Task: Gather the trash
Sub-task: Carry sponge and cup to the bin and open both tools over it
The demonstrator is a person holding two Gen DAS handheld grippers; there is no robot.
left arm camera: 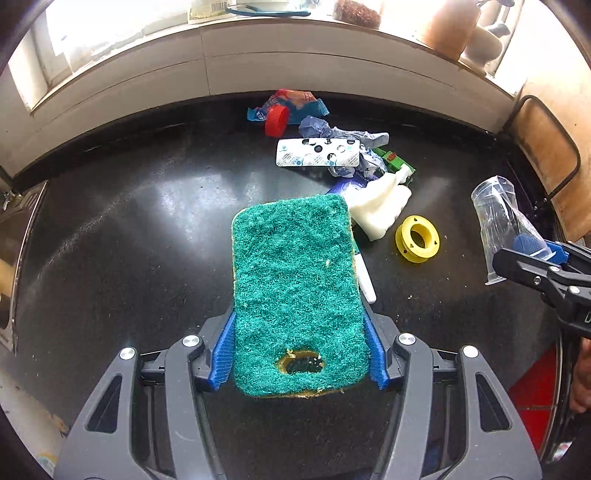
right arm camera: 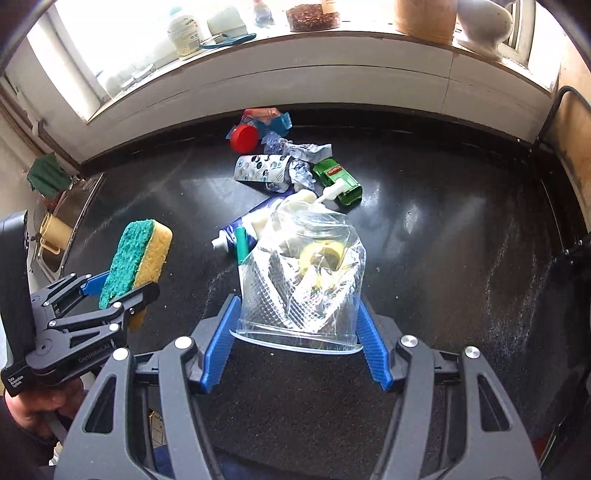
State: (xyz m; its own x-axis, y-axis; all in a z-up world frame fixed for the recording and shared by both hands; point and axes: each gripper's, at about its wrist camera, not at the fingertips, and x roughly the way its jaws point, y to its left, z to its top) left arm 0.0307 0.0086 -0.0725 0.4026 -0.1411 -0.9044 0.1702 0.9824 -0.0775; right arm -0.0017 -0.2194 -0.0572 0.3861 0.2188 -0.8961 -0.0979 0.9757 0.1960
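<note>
Two tools are raised above a black worktop (left arm camera: 122, 229), each one gripping something; the left tool (left arm camera: 299, 354) has its blue pads pressed on the long sides of a sponge (left arm camera: 295, 291), green scouring face toward the camera and yellow foam showing at the lower edge and through a worn hole; from the right wrist view the same sponge (right arm camera: 136, 258) shows both layers, clear of the worktop. The right tool (right arm camera: 297, 347) is closed about halfway on a clear plastic bag (right arm camera: 306, 280), crumpled, its mouth edge toward the camera.

Scattered near the back wall lies the remaining trash, all close together: a red cap (left arm camera: 277, 120) against a blue and orange wrapper (left arm camera: 295, 101); a used blister strip (left arm camera: 317, 152) with punched pockets, its print too small to read; crumpled blue-grey paper (left arm camera: 343, 133); a green box (right arm camera: 338, 181); a white foam lump (left arm camera: 380, 210); a yellow spool (left arm camera: 417, 238) lying apart; a tube (right arm camera: 240, 230) with a white cap.

Readable writing is sparse: the left tool's black body shows "GenRobot.AI" and a label reading "Data Acquisition System"; a barcode on a carton on the window sill (left arm camera: 258, 27) cannot be read.
</note>
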